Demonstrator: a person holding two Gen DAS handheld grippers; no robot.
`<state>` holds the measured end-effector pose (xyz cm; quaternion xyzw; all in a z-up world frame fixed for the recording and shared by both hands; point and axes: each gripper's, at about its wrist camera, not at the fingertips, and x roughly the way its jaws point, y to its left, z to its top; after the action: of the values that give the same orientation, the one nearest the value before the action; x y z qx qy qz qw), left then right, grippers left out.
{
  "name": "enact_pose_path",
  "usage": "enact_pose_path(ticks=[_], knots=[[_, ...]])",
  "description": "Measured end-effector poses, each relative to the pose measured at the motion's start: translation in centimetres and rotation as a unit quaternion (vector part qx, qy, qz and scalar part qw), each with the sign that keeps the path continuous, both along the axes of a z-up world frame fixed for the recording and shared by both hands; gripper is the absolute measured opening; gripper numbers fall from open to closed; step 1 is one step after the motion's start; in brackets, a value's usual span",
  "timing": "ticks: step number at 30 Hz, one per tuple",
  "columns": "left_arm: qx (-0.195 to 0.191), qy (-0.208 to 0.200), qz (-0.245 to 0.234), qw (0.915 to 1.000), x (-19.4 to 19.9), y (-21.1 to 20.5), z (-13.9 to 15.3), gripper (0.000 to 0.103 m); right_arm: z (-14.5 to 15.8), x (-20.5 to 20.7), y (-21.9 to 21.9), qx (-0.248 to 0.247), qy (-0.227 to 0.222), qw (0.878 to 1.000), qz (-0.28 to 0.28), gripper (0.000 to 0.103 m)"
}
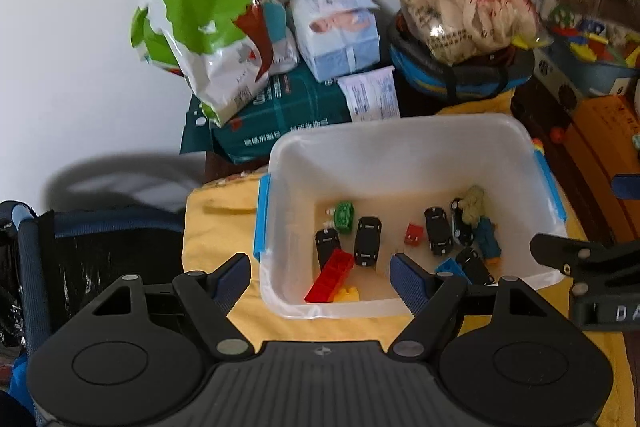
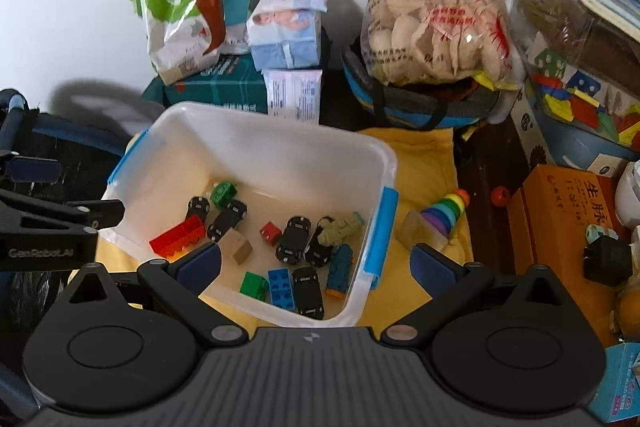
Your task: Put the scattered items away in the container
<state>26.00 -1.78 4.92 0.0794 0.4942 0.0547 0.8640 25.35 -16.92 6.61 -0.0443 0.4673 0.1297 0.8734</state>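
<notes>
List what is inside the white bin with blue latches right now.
The white bin holds black toy cars, a long red brick, a small red brick, green and blue bricks, a wooden block and two figures. The near wall and gripper fingers cover part of the floor.

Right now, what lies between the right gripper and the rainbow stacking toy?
In the right wrist view, only bare yellow cloth lies between the open right gripper and the rainbow stacking toy.
</notes>
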Motion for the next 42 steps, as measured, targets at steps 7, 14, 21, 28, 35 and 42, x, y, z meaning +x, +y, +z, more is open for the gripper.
enact_pose_path(ticks=[7, 14, 21, 28, 35, 42], knots=[[-0.009, 0.009, -0.008, 0.9999, 0.5, -0.2, -0.1, 0.08, 0.0, 0.0, 0.5, -0.011, 0.004, 1.0, 0.009, 0.103], [-0.019, 0.018, 0.004, 0.9996, 1.2, 0.3, -0.6, 0.08, -0.1, 0.6, 0.6, -0.018, 0.01, 1.0, 0.006, 0.103], [-0.014, 0.017, 0.003, 0.9998, 1.7, 0.4, -0.7, 0.08, -0.3, 1.0, 0.7, -0.028, 0.017, 0.999, 0.007, 0.103], [-0.012, 0.018, 0.001, 0.9998, 1.9, 0.3, -0.7, 0.08, -0.5, 1.2, 1.0, -0.032, 0.022, 0.999, 0.01, 0.103], [-0.012, 0.019, 0.004, 0.9997, 2.1, 0.6, -0.8, 0.08, -0.3, 1.4, 1.2, -0.033, 0.021, 0.999, 0.013, 0.103], [-0.016, 0.022, 0.005, 0.9996, 2.1, 0.8, -1.0, 0.08, -0.8, 1.2, 1.3, -0.035, 0.023, 0.999, 0.013, 0.103]])
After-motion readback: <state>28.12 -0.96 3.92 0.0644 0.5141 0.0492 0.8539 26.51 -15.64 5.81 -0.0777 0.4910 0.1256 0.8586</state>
